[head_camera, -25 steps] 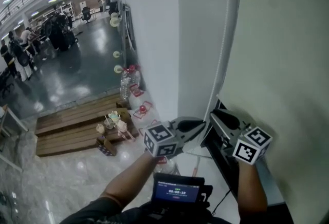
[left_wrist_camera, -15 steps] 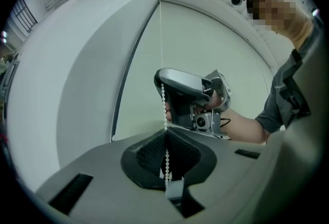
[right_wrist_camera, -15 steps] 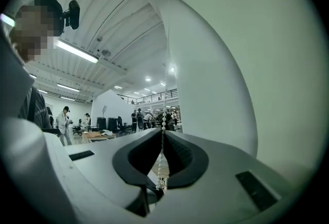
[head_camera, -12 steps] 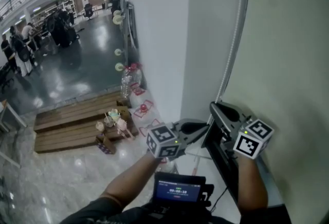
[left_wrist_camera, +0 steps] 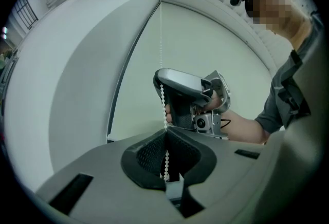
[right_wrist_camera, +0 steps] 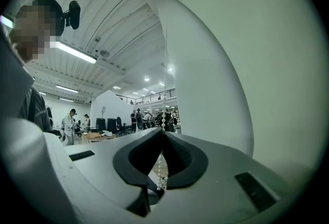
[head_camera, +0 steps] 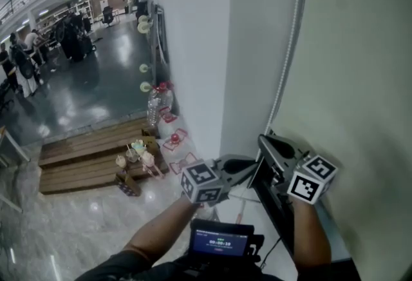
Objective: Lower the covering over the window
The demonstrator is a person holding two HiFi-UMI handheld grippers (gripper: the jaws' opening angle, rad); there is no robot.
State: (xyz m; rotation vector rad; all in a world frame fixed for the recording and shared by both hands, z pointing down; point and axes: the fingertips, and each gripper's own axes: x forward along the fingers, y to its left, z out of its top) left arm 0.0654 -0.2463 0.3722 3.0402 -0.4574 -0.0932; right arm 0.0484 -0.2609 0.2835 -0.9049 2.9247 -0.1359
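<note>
tools are parked at the left edge of the roller blind (head_camera: 347, 80) because that's where its bead chain (left_wrist_camera: 161, 58) hangs. left tool (head_camera: 252, 167) is clamped on it, right tool (head_camera: 265, 144) just pinched shut right above, likely for hand-over-hand pulling.

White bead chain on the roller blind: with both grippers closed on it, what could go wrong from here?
The right gripper has only just closed on the thin white bead chain, near its jaw tips, so the beads may slip under a pull. The left gripper pinches the same chain lower down; with both shut, a pull could strain or jam it.
</note>
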